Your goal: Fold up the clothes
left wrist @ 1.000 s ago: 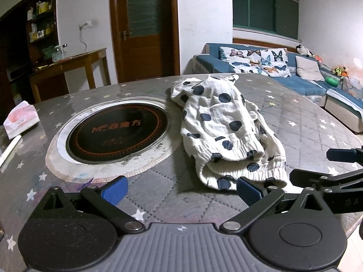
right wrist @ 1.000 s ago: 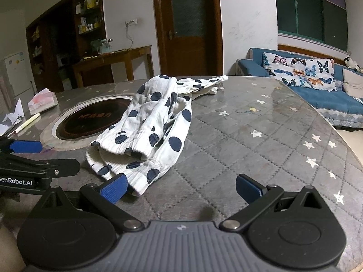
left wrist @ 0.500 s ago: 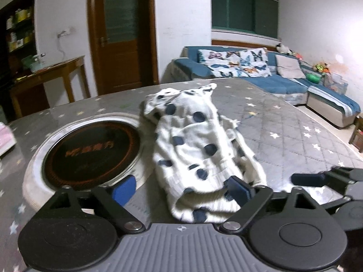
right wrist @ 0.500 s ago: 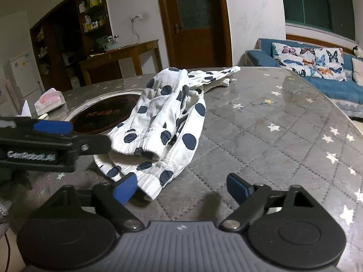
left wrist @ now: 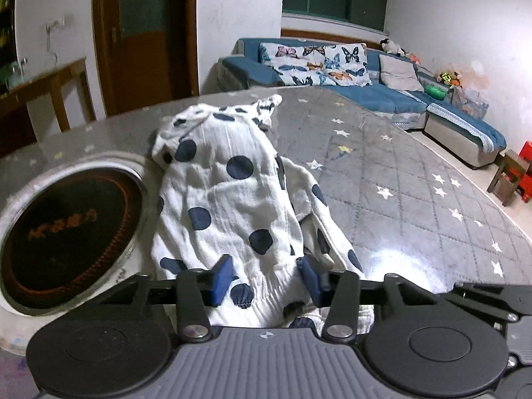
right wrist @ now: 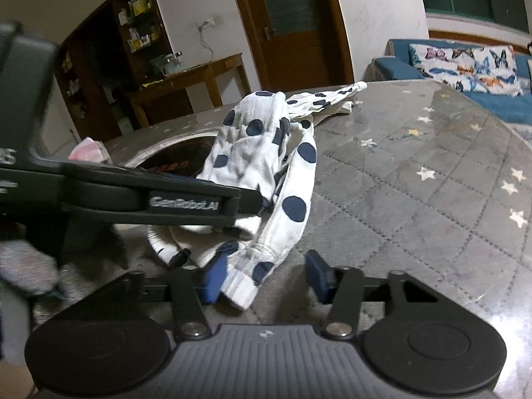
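A white garment with navy dots point(left wrist: 232, 206) lies bunched on the grey quilted table cover point(left wrist: 415, 206). My left gripper point(left wrist: 266, 281) has its blue pads around the garment's near hem, partly closed, with cloth between them. In the right wrist view the garment point(right wrist: 266, 166) is lifted at its near end by the left gripper's black arm point(right wrist: 149, 199). My right gripper point(right wrist: 266, 277) is open, its left pad touching a lower cuff point(right wrist: 246, 279) of the garment.
A round black induction plate point(left wrist: 63, 226) is set in the table left of the garment. A pink tissue pack point(right wrist: 88, 149) lies at the far left. A blue sofa point(left wrist: 382, 93) stands beyond the table's far right edge.
Both grippers moved forward to the garment's near end. The left gripper's pads narrowed around the hem, and the cloth's near end is raised. The right gripper narrowed somewhat beside the cuff.
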Motion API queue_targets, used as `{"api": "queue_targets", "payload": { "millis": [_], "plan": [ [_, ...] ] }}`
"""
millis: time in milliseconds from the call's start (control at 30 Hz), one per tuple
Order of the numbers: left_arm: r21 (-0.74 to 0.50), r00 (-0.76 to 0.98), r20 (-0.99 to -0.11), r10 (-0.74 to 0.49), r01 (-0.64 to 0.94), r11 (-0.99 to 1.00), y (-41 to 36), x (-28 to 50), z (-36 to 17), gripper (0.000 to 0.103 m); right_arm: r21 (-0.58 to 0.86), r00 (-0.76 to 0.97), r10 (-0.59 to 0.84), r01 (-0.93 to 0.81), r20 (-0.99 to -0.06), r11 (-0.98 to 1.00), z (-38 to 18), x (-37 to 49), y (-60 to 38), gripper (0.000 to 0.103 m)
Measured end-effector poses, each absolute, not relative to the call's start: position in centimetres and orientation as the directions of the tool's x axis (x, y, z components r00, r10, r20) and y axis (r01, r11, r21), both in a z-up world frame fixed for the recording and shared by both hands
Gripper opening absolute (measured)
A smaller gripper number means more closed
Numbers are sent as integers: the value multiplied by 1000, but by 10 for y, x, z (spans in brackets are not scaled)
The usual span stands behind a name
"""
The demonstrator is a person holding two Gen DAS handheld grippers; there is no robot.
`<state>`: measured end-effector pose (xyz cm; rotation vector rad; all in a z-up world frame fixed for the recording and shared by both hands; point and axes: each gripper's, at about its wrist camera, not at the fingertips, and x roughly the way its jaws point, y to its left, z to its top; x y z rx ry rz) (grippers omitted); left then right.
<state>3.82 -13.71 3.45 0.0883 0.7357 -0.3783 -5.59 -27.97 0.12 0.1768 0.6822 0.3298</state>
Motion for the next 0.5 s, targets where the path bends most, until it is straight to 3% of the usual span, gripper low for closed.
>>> {"api": "queue_targets", "payload": {
  "millis": [133,300,500],
  "plan": [
    [-96,667,-662,-343,378,921,-128,38,35,16,293,719,375,-244,-585,924,0,-54,-282,26],
    [-149,675,-638,-371,365,919,-114,33,44,11,324,713,396,-244,-579,914,-1,-54,-286,17],
    [-181,705,-608,-365,324,928,-94,22,59,9,327,715,402,-250,-572,911,2,-58,-289,14]
  ]
}}
